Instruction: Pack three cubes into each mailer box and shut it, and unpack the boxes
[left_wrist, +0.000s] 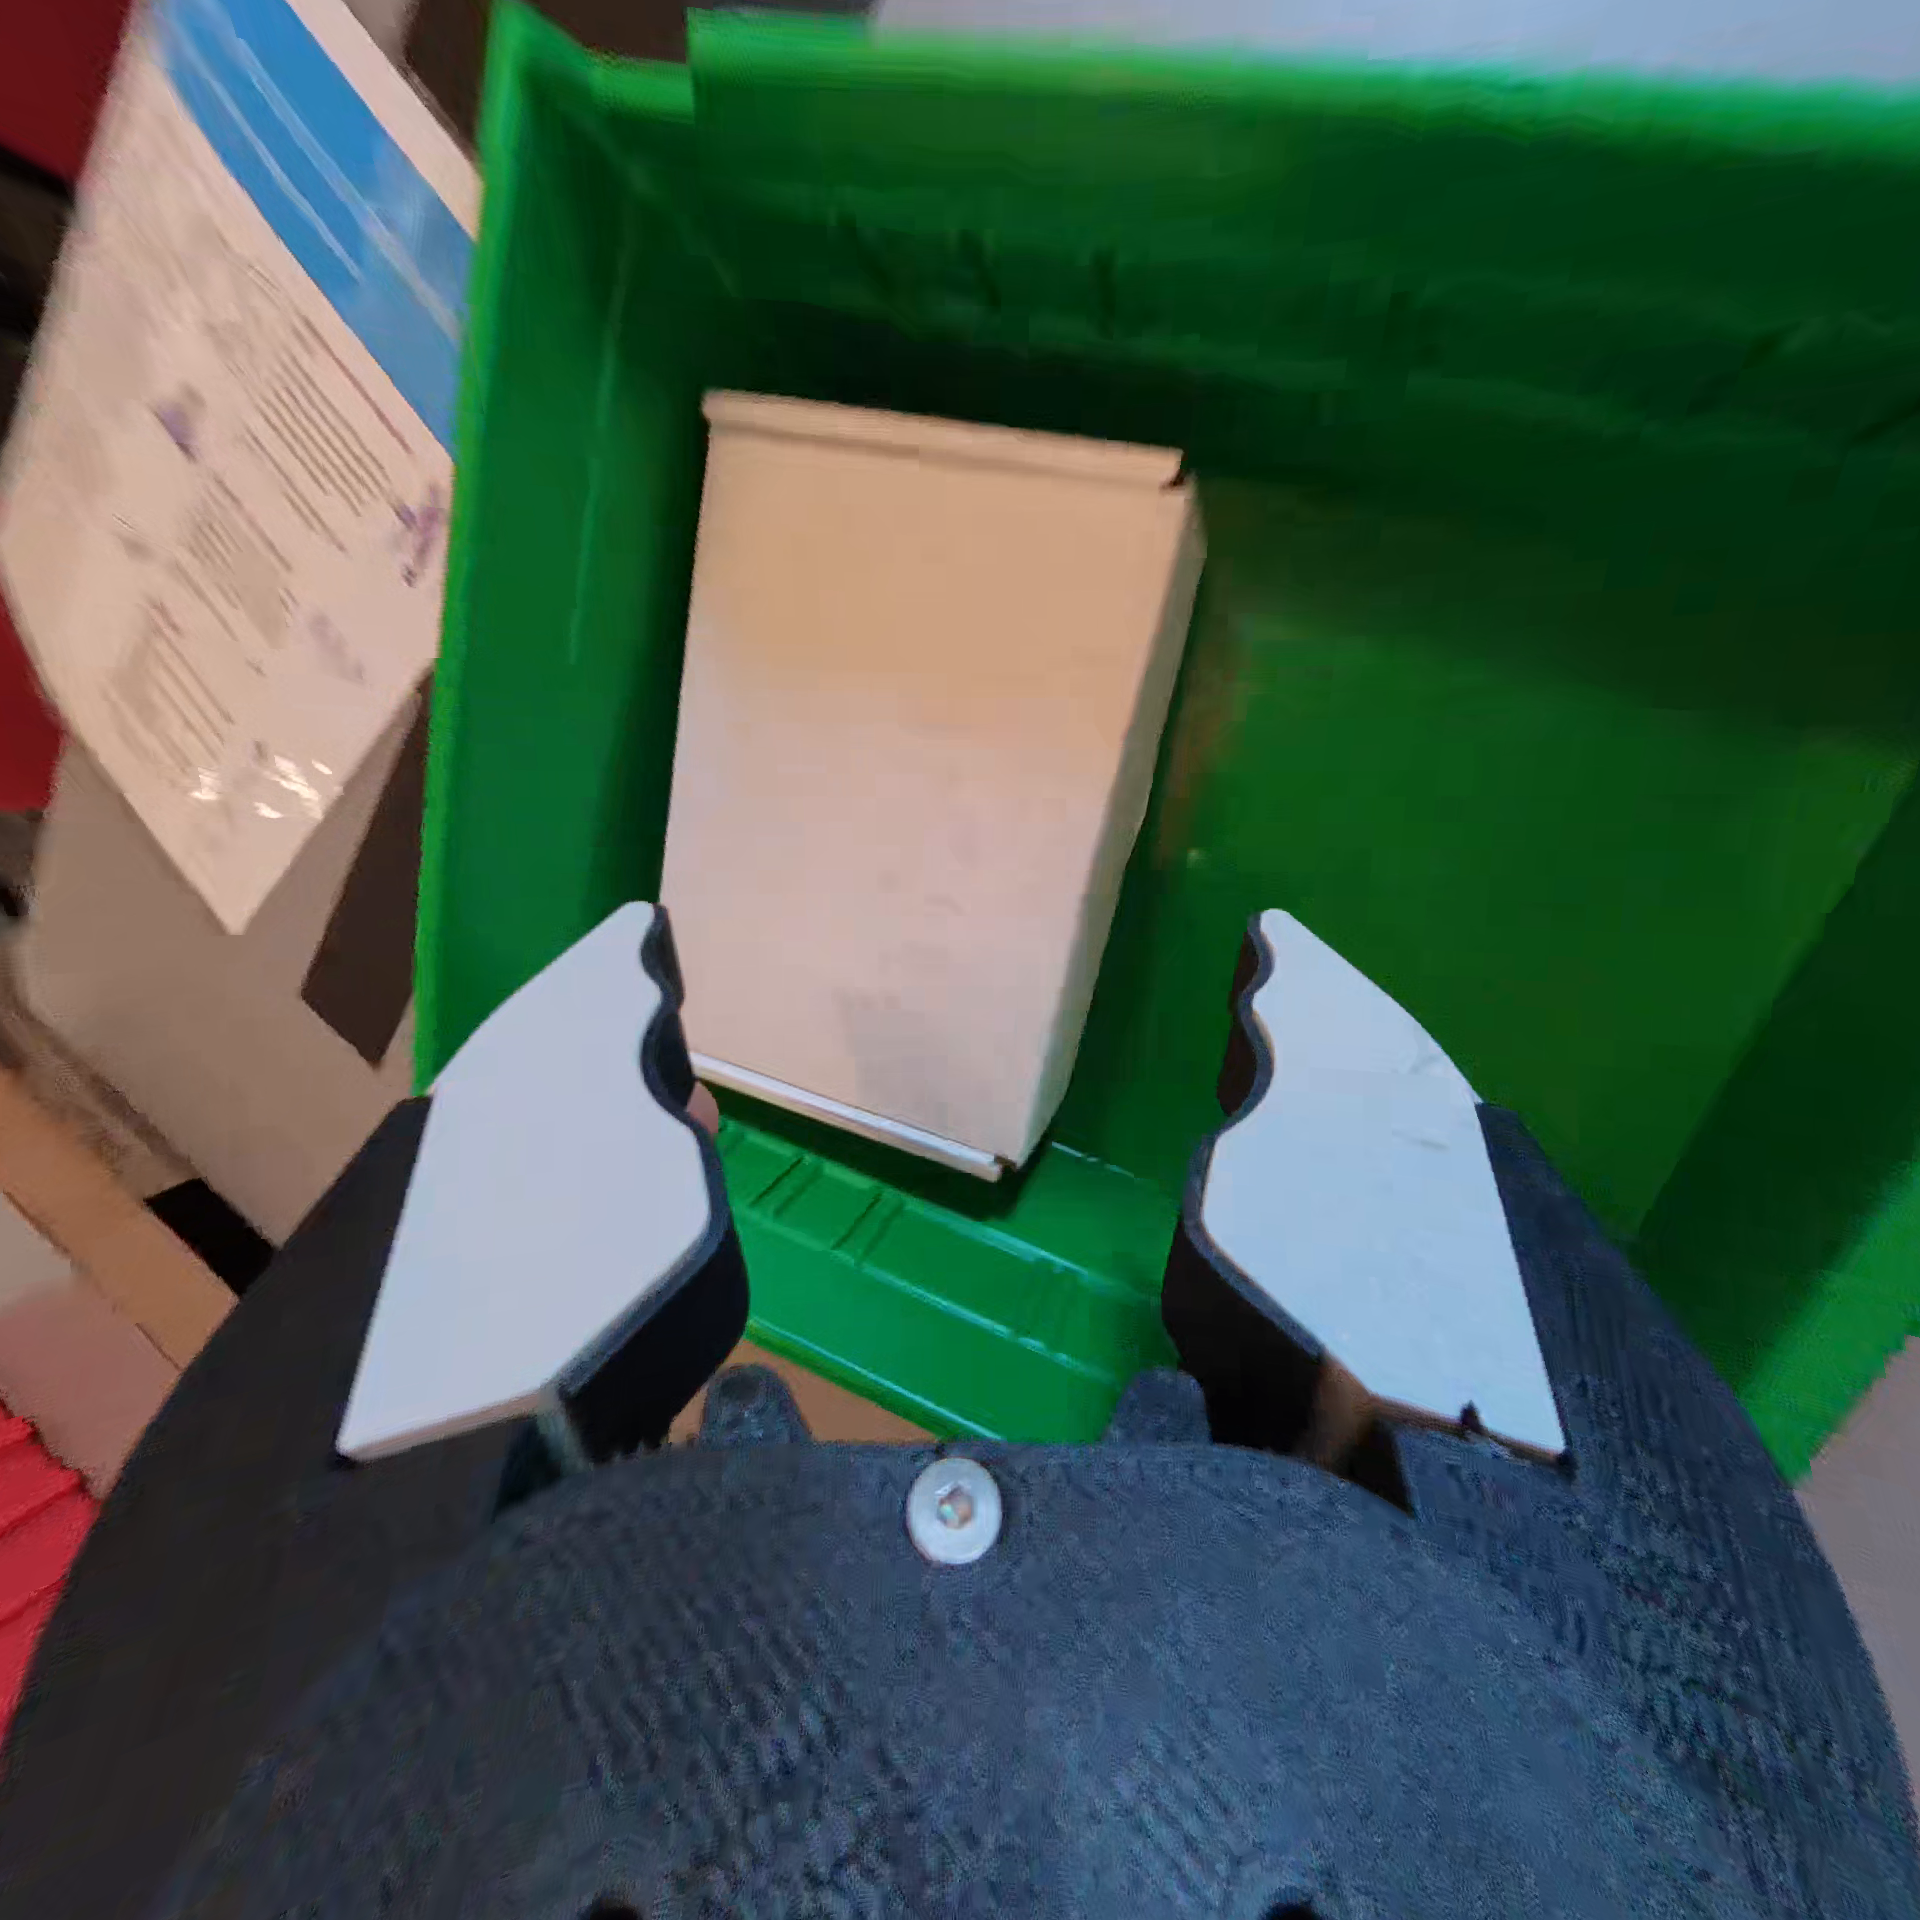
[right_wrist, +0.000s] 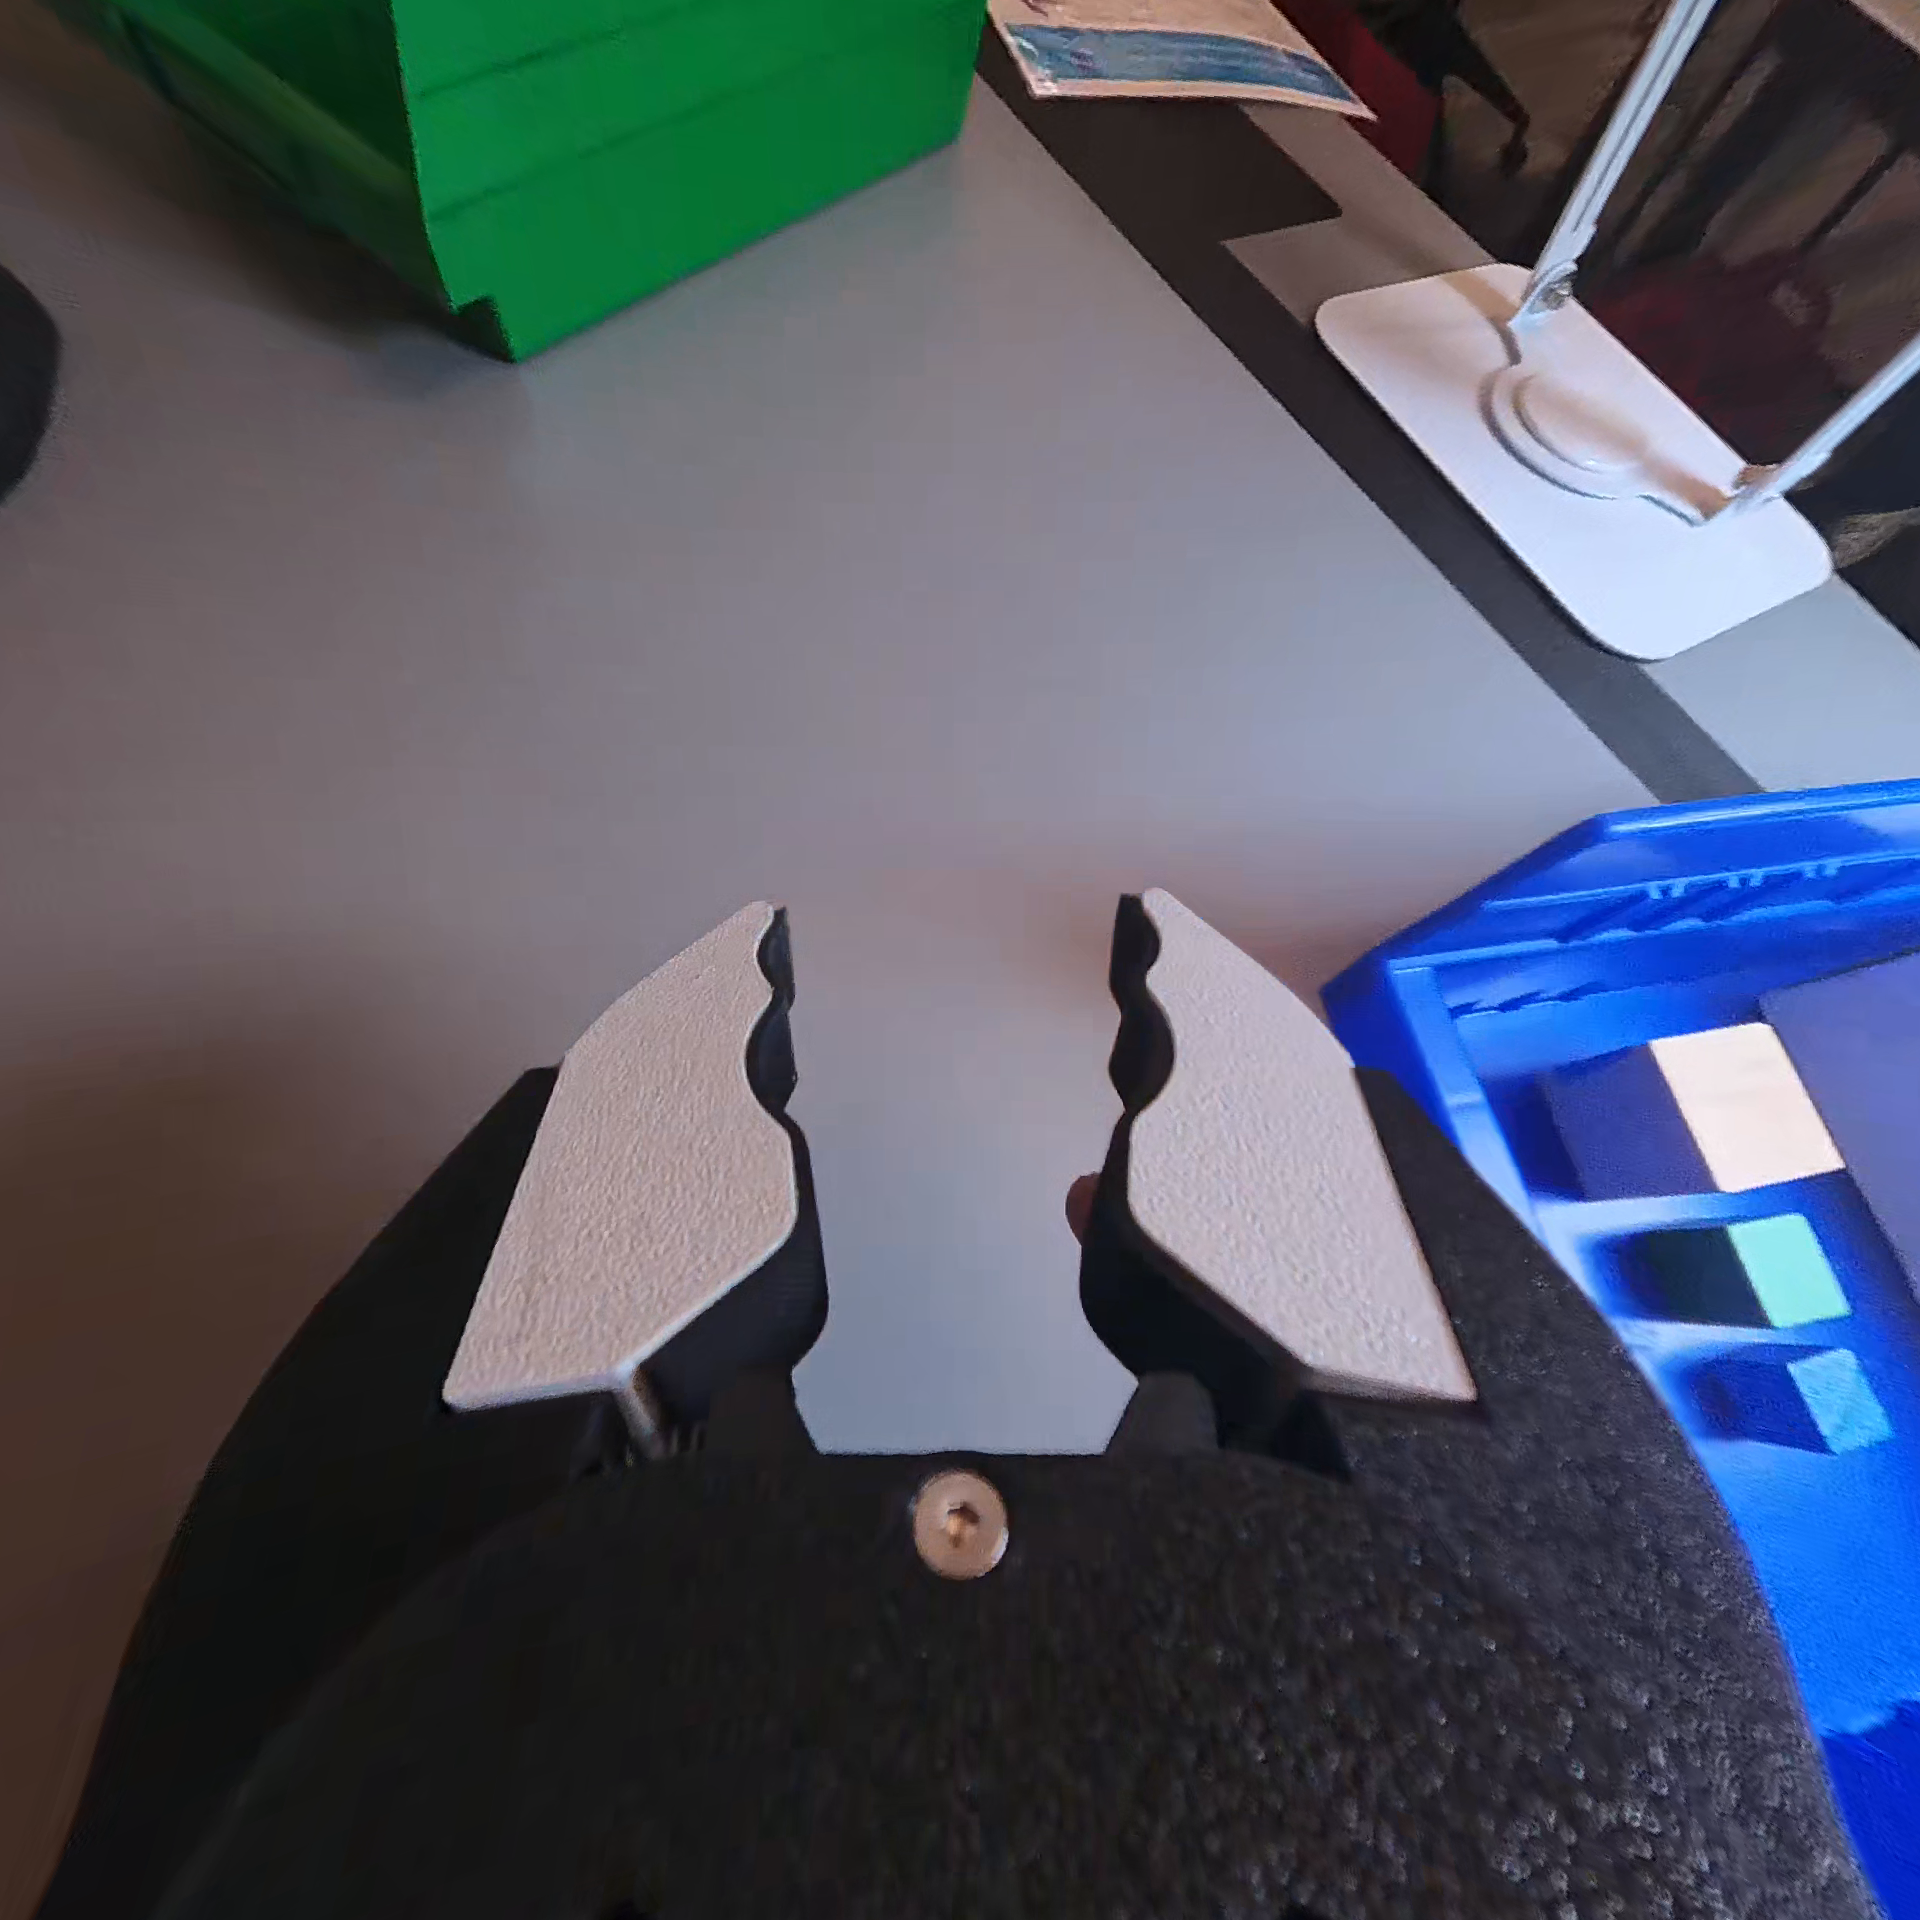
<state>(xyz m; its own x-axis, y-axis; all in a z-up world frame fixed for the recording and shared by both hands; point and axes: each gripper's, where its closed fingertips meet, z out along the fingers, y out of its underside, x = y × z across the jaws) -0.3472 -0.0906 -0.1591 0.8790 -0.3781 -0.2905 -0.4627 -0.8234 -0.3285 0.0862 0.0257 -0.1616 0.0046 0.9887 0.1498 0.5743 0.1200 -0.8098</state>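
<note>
A shut white mailer box (left_wrist: 925, 769) lies inside a green bin (left_wrist: 1455, 520), near its left wall. My left gripper (left_wrist: 956, 935) is open and empty, held over the bin's near rim, its fingers straddling the box's near end without gripping it. My right gripper (right_wrist: 951, 925) is open and empty above the bare grey table (right_wrist: 623, 623). A blue bin (right_wrist: 1662, 1091) at the right holds cubes: a white one (right_wrist: 1745, 1101), a green one (right_wrist: 1787, 1283) and a light blue one (right_wrist: 1839, 1397).
The green bin also shows at the far left of the right wrist view (right_wrist: 623, 156). A white lamp base (right_wrist: 1558, 447) stands at the table's right edge. A printed sheet (left_wrist: 229, 468) leans left of the green bin. A dark strip (right_wrist: 1455, 499) runs along the table. The grippers' ends are close to 45 centimeters from one another.
</note>
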